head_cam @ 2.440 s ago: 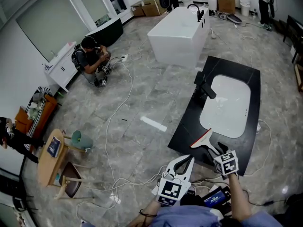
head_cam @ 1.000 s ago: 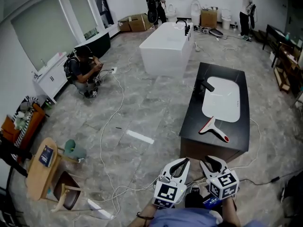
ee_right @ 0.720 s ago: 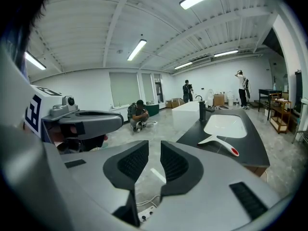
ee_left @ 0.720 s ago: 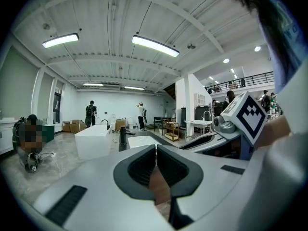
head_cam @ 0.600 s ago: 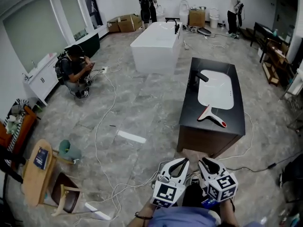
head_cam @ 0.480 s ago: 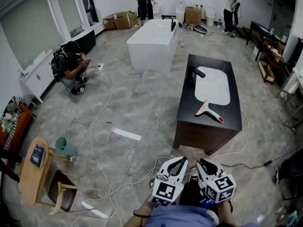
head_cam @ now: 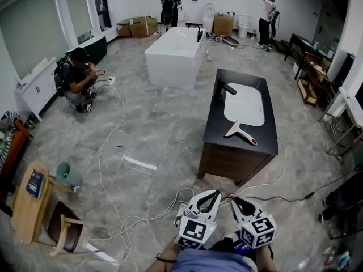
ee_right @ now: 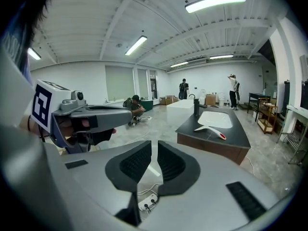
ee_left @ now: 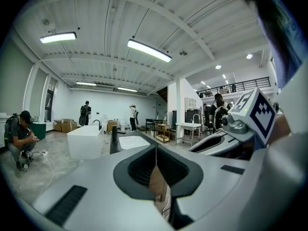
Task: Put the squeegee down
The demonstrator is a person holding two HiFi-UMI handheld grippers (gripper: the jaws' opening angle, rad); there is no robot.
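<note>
— Where's the squeegee point(head_cam: 240, 134)?
— Flat on the counter point(head_cam: 267, 146), just beside the sink point(head_cam: 245, 103), on the side nearer me. Red end toward me. Nothing's touching it.
— And your tongs?
— Both well apart from it, low by my body, side by side, aimed approx. at the counter. L tongs point(ee_left: 156, 149) clenched, pads together, nothing in them. R tongs point(ee_right: 154, 146) have just been closing. Only a slit's left, and they're empty too.

1. A white bathtub point(head_cam: 172, 55) stands mid-floor, beyond the dark desk point(head_cam: 217, 134) with its white sink point(head_cam: 245, 103).
2. A person point(head_cam: 76, 78) crouches at left beside white cables point(head_cam: 101, 157) trailing across the floor.
3. A round wooden table point(head_cam: 25, 203) and chair point(head_cam: 62, 225) stand lower left.
</note>
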